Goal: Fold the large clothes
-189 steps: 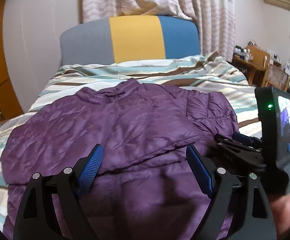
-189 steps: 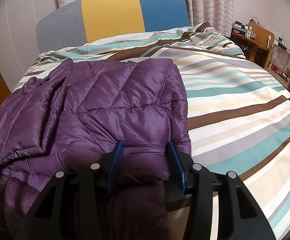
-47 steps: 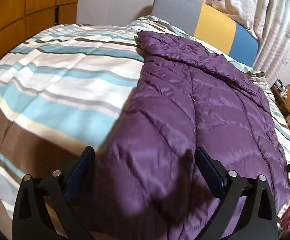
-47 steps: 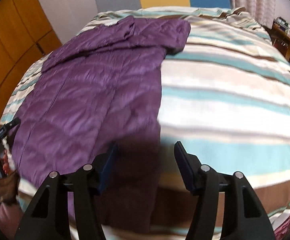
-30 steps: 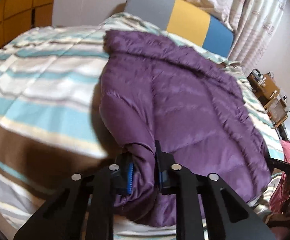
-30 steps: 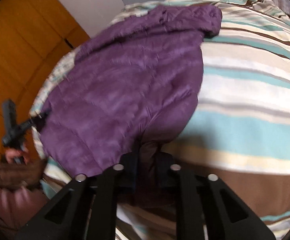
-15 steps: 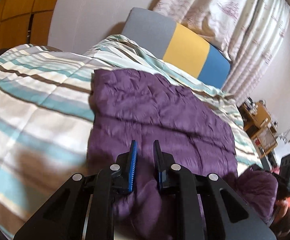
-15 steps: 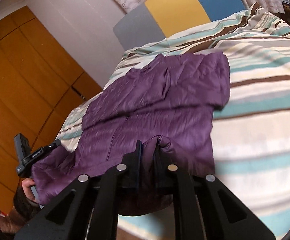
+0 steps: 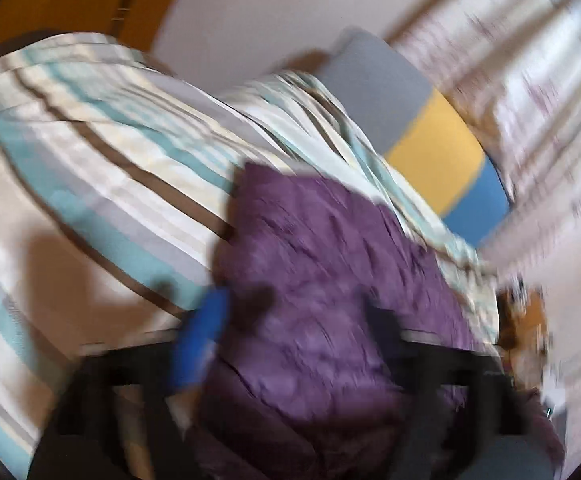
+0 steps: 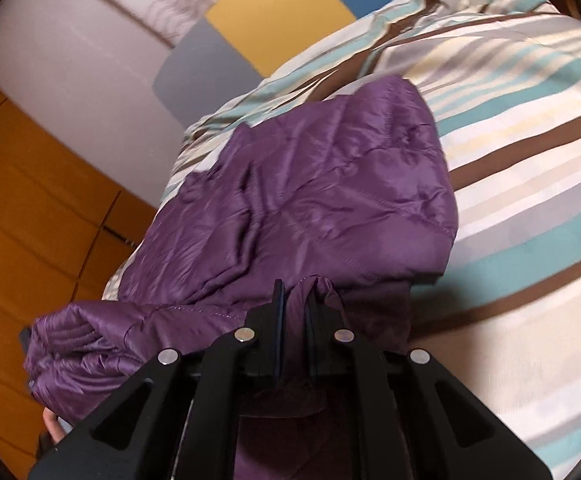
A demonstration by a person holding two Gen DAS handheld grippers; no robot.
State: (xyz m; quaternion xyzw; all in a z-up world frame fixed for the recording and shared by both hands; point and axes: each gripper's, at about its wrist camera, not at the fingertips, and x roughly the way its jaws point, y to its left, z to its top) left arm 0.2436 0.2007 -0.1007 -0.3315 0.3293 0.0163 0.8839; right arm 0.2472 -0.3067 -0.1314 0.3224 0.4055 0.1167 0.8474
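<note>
A purple quilted jacket (image 10: 310, 188) lies on the striped bed, its lower part folded up over the upper part. My right gripper (image 10: 295, 312) is shut on the jacket's hem and holds it just above the folded body. In the blurred left wrist view the jacket (image 9: 330, 264) fills the middle. My left gripper (image 9: 294, 332) has its blue pads wide apart over the jacket, with nothing between them.
The striped duvet (image 10: 530, 152) covers the bed. A grey, yellow and blue headboard (image 10: 250, 28) stands at the far end. Orange wardrobe doors (image 10: 30, 220) run along the left. Curtains (image 9: 530, 80) hang behind the headboard.
Both grippers have carried the hem up toward the collar. My left gripper has opened and let go of the jacket. My right gripper stays shut on the hem.
</note>
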